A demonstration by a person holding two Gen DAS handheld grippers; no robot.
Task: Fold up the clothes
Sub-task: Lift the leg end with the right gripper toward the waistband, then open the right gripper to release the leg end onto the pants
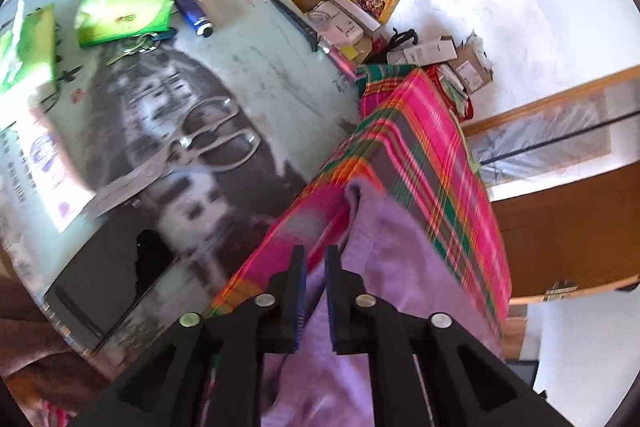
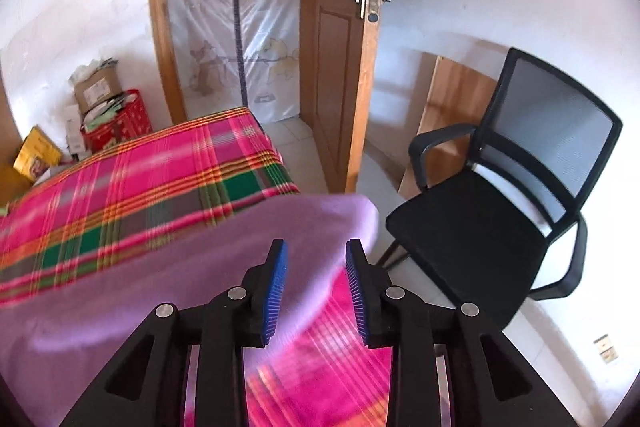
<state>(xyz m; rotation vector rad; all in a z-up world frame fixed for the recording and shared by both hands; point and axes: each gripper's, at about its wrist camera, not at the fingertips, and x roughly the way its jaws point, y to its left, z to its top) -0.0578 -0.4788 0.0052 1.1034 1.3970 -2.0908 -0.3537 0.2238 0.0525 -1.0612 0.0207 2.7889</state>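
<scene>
A: Where was the lilac garment when you paused?

B: It lay on the pink plaid cloth. Your right gripper had its fingers half open, lilac fabric between them but not pinched. Your left gripper was nearly closed with a narrow gap, over lilac fabric; I couldn't tell whether it gripped.

A: How would it handle?

B: Soft, light and floppy, I'd judge; take it at an edge or corner.

A: The room?

B: A cluttered table with scissors, an office chair, a wooden door.
</scene>
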